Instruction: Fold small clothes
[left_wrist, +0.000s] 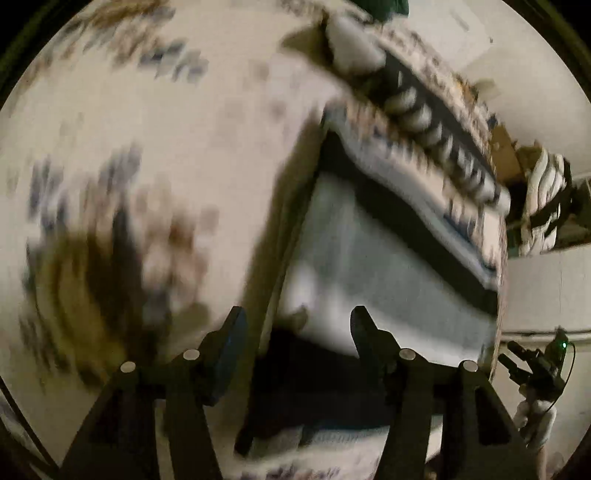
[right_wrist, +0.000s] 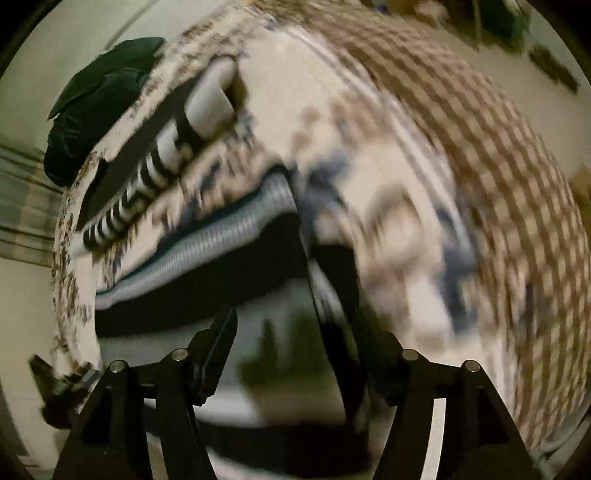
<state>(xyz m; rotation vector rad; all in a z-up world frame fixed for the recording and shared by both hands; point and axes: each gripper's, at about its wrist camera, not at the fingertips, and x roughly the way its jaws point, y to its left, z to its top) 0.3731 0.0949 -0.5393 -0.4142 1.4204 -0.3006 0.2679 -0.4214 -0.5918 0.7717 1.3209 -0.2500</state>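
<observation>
Directly below both grippers, a pale grey garment (left_wrist: 362, 258) with dark bands lies flat on the patterned bedspread (left_wrist: 147, 147), the left gripper (left_wrist: 295, 325) and right gripper (right_wrist: 291, 325) each hanging over it with jaws parted, grasping nothing.

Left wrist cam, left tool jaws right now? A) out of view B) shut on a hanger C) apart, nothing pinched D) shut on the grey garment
C: the left tool shows its two fingers standing well apart above the grey garment, with no cloth pressed between them.
</observation>
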